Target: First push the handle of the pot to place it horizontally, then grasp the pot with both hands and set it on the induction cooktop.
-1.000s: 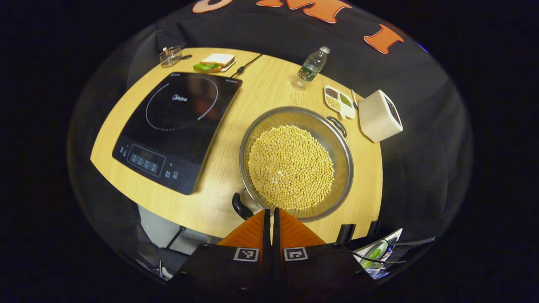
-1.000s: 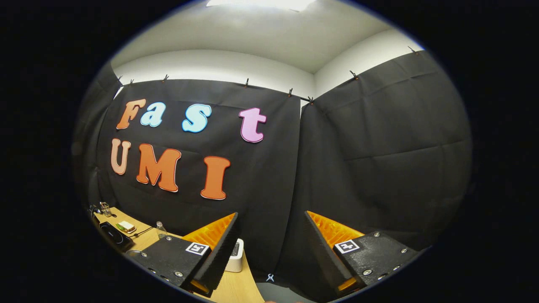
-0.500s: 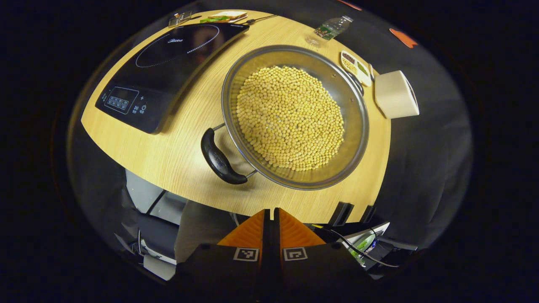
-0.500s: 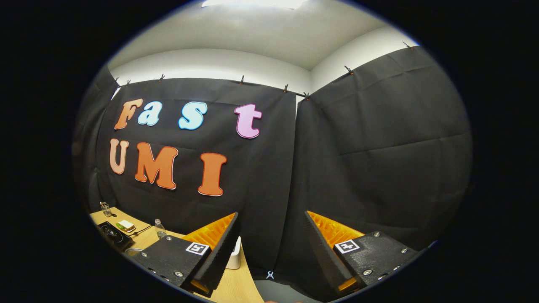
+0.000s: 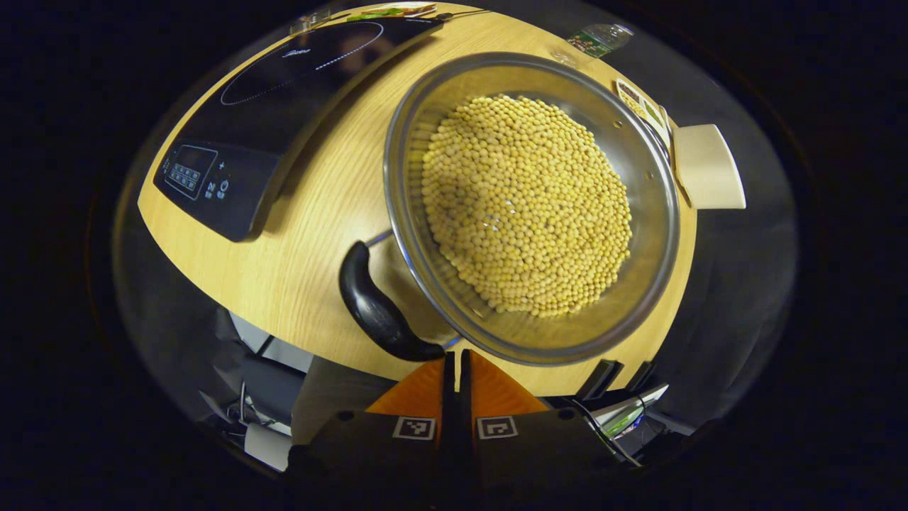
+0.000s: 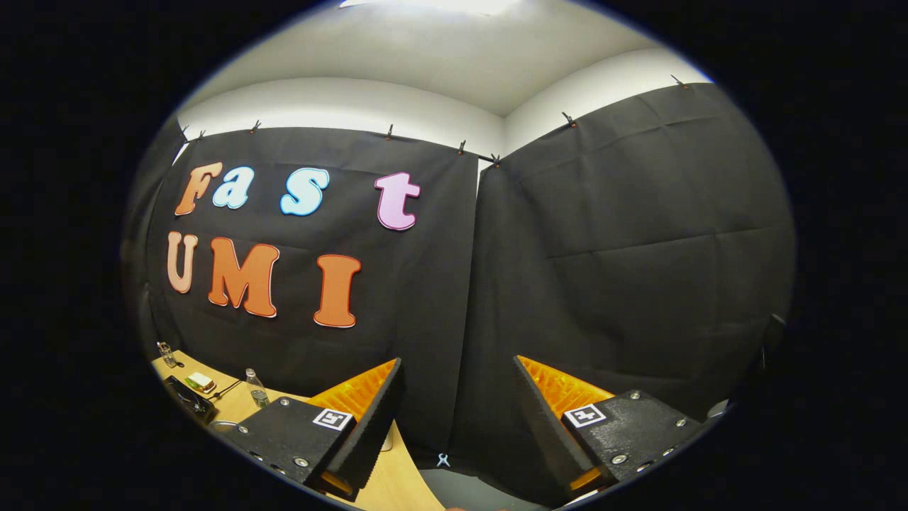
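**Pot of beans at the table's near edge, one handle by the closed left gripper**

In the left gripper view, the left gripper (image 5: 456, 358) has its two orange fingers pressed together with nothing between them, their tips just short of the table's (image 5: 312, 234) near edge. One steel pot (image 5: 638, 177) sits on the table near that edge, filled with a layer of yellow beans (image 5: 525, 202). Its black handle (image 5: 376, 305) lies just beyond the fingertips; whether they touch it I cannot tell. One induction cooktop (image 5: 284, 92) lies toward the table's far left corner, apart from the pot. At the right edge stands one cream box (image 5: 706, 174), with one divided dish (image 5: 642, 106) beside it. One water bottle (image 5: 592, 39) lies near the far edge.

In the right gripper view, the right gripper (image 6: 454, 387) is spread wide and empty, its two fingers facing the black cloth wall. A corner of the table (image 6: 237, 404) shows at lower left, carrying one bottle (image 6: 253, 383) and the cooktop (image 6: 188, 397).
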A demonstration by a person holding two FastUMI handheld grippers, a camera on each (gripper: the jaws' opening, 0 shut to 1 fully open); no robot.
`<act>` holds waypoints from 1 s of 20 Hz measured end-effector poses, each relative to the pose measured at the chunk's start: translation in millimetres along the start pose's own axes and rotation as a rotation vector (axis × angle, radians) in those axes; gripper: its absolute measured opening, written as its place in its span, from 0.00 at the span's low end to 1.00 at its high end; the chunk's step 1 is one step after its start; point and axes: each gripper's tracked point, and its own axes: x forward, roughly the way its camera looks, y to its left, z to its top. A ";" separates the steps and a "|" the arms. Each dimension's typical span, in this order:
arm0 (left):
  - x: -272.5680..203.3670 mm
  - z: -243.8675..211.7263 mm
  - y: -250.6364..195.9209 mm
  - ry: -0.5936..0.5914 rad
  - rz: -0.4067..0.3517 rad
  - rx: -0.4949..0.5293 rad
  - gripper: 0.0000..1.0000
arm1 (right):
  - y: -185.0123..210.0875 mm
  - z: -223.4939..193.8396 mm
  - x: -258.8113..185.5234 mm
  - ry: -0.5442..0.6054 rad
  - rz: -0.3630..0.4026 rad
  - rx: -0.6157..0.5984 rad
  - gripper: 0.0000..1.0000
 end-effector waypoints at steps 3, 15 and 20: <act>-2.3 8.6 11.4 0.015 0.012 -0.005 0.08 | 7.0 2.9 -2.6 0.001 -0.028 -0.018 0.93; 1.2 65.5 53.2 -0.097 0.150 0.107 0.08 | 20.7 6.4 -22.8 0.026 -0.112 -0.054 0.93; 6.0 91.6 61.4 -0.159 0.202 0.150 0.08 | 26.2 8.5 -33.5 0.039 -0.140 -0.068 0.93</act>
